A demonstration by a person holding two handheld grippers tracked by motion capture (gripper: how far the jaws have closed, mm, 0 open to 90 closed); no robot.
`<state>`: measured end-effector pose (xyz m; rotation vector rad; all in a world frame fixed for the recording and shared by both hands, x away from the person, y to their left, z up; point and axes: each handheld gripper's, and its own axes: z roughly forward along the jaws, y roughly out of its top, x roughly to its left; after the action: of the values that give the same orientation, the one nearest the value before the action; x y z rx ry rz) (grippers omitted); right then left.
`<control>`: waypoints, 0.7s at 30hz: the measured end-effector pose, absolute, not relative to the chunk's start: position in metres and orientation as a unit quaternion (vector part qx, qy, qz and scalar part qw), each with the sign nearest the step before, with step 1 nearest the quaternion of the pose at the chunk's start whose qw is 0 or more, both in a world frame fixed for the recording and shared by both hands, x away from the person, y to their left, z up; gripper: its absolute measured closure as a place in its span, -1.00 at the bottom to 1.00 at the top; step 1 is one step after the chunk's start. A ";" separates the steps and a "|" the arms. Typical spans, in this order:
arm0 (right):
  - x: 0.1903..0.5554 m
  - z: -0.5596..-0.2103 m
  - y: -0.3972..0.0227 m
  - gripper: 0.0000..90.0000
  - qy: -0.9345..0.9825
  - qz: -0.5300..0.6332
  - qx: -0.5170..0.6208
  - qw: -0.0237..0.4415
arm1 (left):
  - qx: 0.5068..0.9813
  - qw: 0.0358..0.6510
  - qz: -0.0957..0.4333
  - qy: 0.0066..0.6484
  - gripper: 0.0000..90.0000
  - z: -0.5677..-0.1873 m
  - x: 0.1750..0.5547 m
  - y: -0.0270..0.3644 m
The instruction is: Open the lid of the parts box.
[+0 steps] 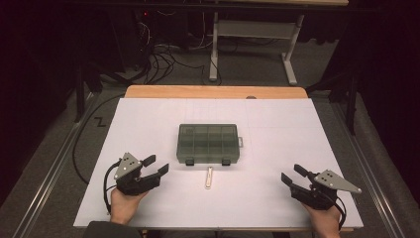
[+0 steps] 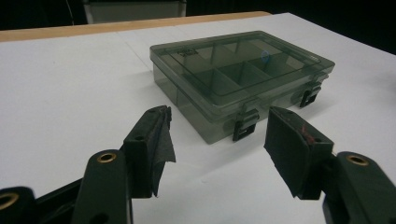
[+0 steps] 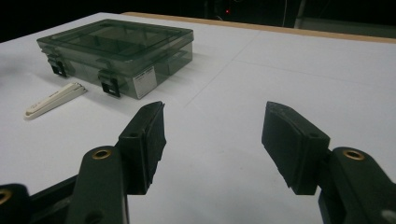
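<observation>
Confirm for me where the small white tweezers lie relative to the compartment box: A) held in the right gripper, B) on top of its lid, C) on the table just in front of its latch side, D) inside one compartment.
C: the white tweezers lie flat on the table, just off the latched front edge of the closed compartment box, clear of both grippers.

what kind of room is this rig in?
Probably a lab or data-collection workspace, not a home. A white-covered table stands in a dark room, loose cables run over the floor behind it, and a bare desk frame stands beyond.
</observation>
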<state>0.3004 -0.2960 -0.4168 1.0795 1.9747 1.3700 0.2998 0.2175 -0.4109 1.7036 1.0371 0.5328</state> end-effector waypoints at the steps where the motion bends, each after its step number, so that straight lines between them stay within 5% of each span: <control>1: 0.301 -0.417 -0.296 -0.09 0.725 0.504 0.397 0.250 | 0.708 0.514 0.221 0.431 -0.11 -0.411 0.300 0.217; 21: 0.303 -0.416 -0.290 -0.08 0.730 0.508 0.385 0.247 | 0.713 0.512 0.228 0.422 -0.11 -0.410 0.302 0.214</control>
<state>0.3035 -0.2896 -0.4160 1.0511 1.9900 1.3847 0.3019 0.2138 -0.4104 1.7163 1.0148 0.5475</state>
